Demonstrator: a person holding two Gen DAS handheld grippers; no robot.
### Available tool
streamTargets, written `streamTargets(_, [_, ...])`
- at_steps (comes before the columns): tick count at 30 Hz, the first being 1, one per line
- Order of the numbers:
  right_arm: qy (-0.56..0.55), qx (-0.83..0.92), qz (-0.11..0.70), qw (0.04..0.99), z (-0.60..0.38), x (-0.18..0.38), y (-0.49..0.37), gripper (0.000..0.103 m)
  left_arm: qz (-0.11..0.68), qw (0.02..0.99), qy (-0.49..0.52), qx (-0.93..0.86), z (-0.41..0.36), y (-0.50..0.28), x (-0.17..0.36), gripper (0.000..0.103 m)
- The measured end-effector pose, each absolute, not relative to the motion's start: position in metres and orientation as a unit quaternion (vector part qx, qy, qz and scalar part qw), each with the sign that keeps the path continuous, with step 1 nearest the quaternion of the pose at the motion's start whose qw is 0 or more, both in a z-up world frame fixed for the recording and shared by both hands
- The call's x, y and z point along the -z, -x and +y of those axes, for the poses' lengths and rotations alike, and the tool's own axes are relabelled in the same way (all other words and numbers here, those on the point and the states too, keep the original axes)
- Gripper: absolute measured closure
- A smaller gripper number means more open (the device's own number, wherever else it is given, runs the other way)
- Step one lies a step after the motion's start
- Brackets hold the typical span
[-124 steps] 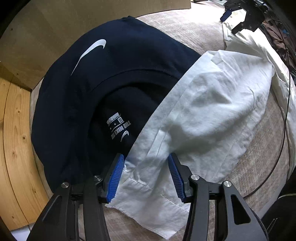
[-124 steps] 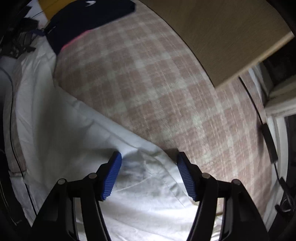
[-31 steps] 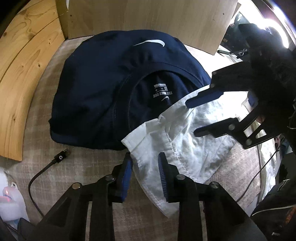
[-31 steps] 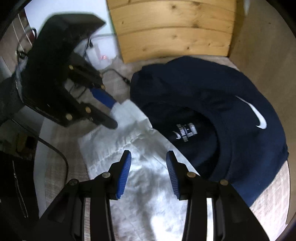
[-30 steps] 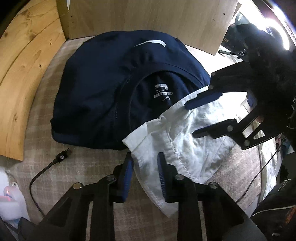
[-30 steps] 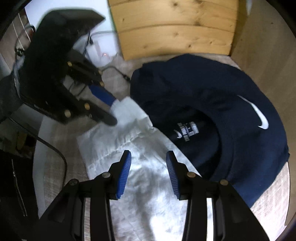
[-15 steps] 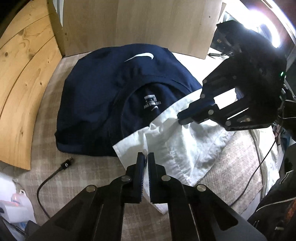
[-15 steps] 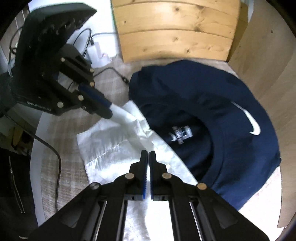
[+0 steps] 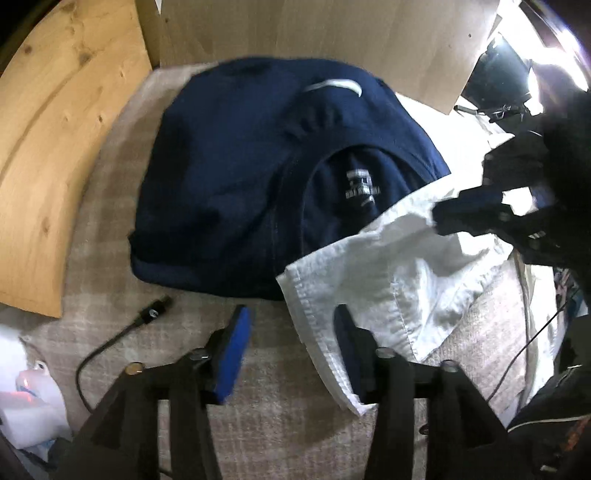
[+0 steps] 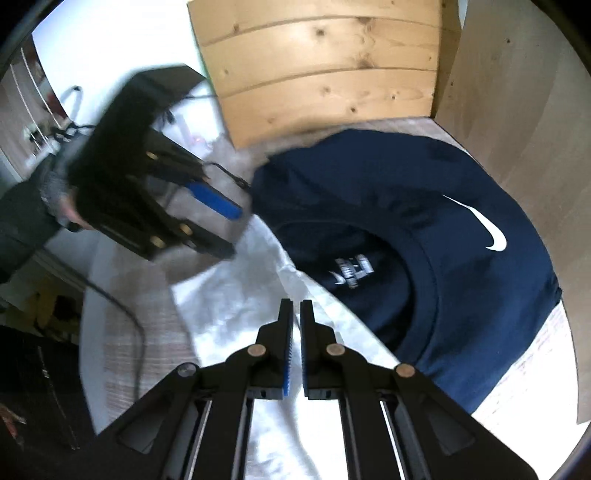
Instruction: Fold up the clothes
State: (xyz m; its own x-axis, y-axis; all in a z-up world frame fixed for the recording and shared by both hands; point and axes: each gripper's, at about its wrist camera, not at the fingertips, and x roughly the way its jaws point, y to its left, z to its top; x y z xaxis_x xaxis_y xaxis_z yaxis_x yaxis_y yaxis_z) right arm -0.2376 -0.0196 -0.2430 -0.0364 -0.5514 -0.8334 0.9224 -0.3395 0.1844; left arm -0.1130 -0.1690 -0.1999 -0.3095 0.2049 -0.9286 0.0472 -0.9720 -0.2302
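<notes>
A white shirt (image 9: 399, 266) lies partly folded on the checked bedcover, its edge over a folded navy Nike shirt (image 9: 236, 184). My left gripper (image 9: 291, 325) is open; the white hem drapes over its right finger and nothing is pinched. My right gripper (image 10: 296, 308) is shut on the white shirt (image 10: 236, 295), pinching a raised fold. The right gripper shows in the left wrist view (image 9: 480, 218), clamped on that cloth. The navy shirt (image 10: 424, 251) lies just right of the right gripper. The left gripper shows open in the right wrist view (image 10: 221, 229).
A black cable with a plug (image 9: 147, 317) lies on the bedcover (image 9: 258, 424) left of the left gripper. Wooden boards (image 9: 55, 147) and a cardboard panel (image 9: 332, 33) wall the far side. A black cord (image 10: 122, 314) runs along the bed edge.
My left gripper has opened and let go of the white shirt's hem. My right gripper stays shut on the shirt, and both have shifted a little.
</notes>
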Motion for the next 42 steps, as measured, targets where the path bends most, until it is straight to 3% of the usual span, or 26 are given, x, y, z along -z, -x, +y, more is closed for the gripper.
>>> streamTargets(11, [-0.48, 0.68, 0.196, 0.519, -0.026, 0.292, 0.226, 0.099, -0.1, 0.075, 0.591, -0.797, -0.151, 0.127, 0.21, 0.048])
streamTargets(15, [-0.481, 0.684, 0.177, 0.518, -0.021, 0.292, 0.227, 0.099, -0.115, 0.057, 0.586, -0.8, -0.157, 0.123, 0.21, 0.073])
streamTargets(17, [-0.482, 0.693, 0.166, 0.509, -0.016, 0.291, 0.226, 0.099, -0.148, 0.061, 0.586, -0.794, -0.164, 0.118, 0.211, 0.093])
streamTargets(19, [-0.48, 0.709, 0.155, 0.493, -0.01, 0.287, 0.223, 0.098, -0.164, 0.062, 0.58, -0.796, -0.166, 0.11, 0.209, 0.095])
streamTargets(24, [-0.469, 0.759, 0.06, 0.448, 0.038, 0.257, 0.2, 0.075, -0.17, 0.073, 0.568, -0.802, -0.159, 0.1, 0.201, 0.099])
streamTargets(31, [-0.446, 0.851, -0.059, 0.27, 0.198, 0.218, 0.149, 0.075, -0.215, 0.11, 0.502, -0.831, -0.155, 0.101, 0.151, 0.1])
streamTargets(35, [-0.473, 0.864, -0.11, 0.132, 0.281, 0.235, 0.14, 0.075, -0.231, 0.16, 0.443, -0.851, -0.142, 0.09, 0.102, 0.1])
streamTargets(42, [-0.534, 0.837, -0.058, 0.098, 0.273, 0.276, 0.16, 0.072, -0.199, 0.198, 0.409, -0.868, -0.112, 0.089, 0.063, 0.1])
